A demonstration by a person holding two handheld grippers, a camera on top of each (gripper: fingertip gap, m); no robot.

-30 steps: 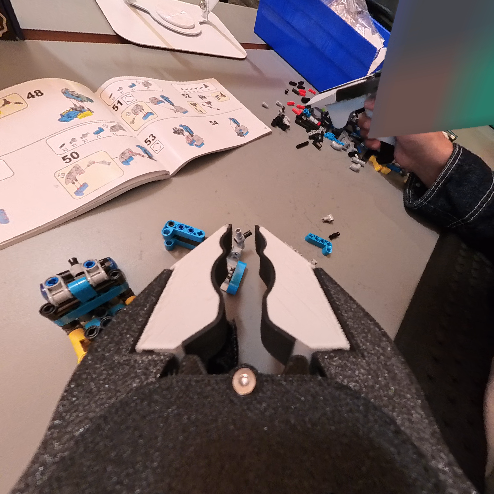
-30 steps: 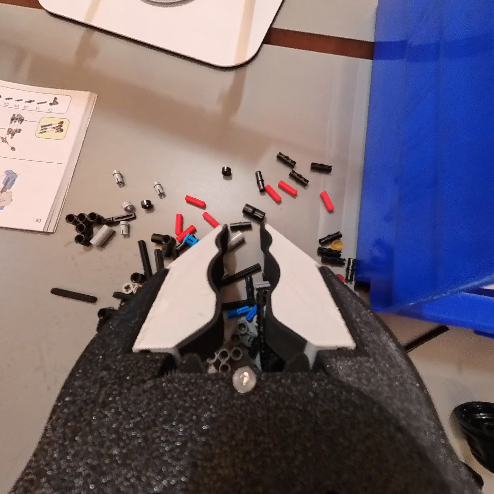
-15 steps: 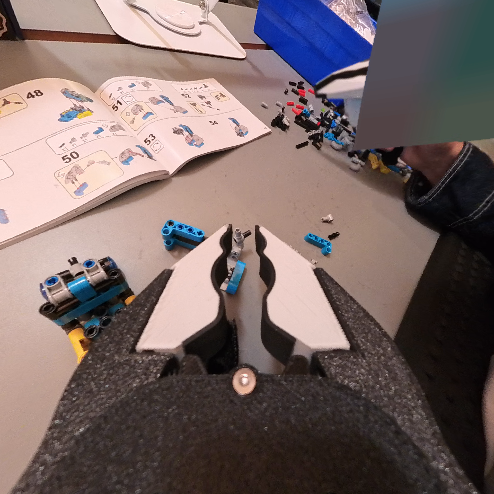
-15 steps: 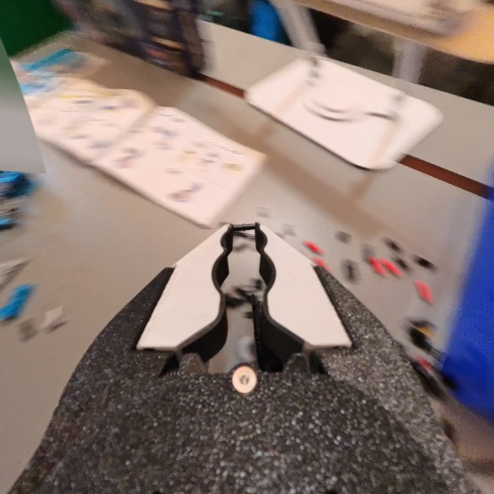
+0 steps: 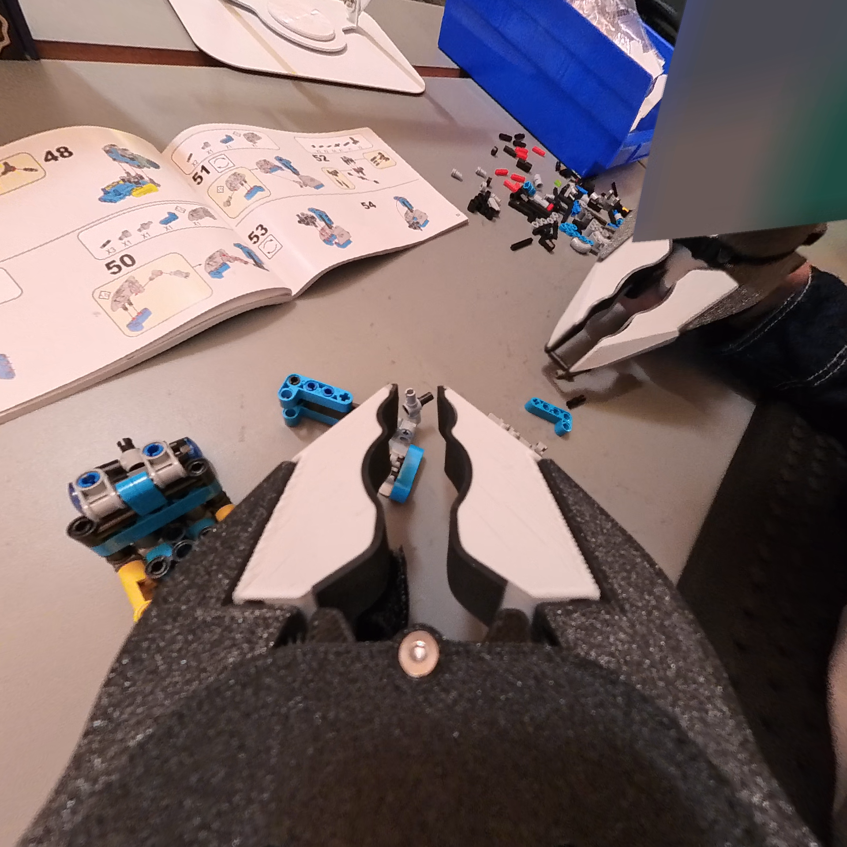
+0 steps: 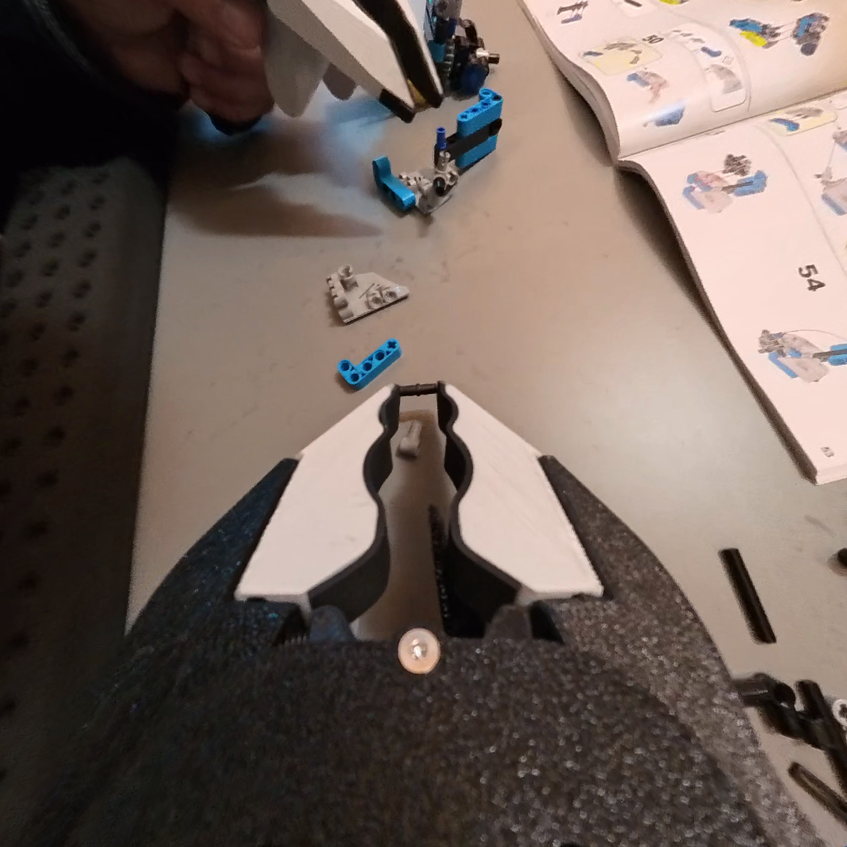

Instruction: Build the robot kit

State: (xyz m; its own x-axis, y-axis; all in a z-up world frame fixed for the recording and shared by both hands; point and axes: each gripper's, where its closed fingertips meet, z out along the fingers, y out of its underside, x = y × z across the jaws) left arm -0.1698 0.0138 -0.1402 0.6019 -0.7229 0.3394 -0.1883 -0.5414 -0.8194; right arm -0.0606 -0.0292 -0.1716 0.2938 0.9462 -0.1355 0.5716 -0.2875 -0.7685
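Right gripper (image 6: 418,388) pinches a black pin (image 6: 417,387) at its tips; left gripper (image 5: 415,398), parted, straddles the grey-blue subassembly (image 5: 403,451); loose blue beam (image 6: 369,364) at eleven o'clock

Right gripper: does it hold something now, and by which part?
Yes. The right gripper holds a small black pin crosswise between its fingertips, clamped at its two ends. The left gripper holds nothing.

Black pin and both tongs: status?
Right tongs shut on black pin, above the table. Left tongs open, straddling grey-and-blue piece. Nearest the pin: blue L-beam, small grey peg.
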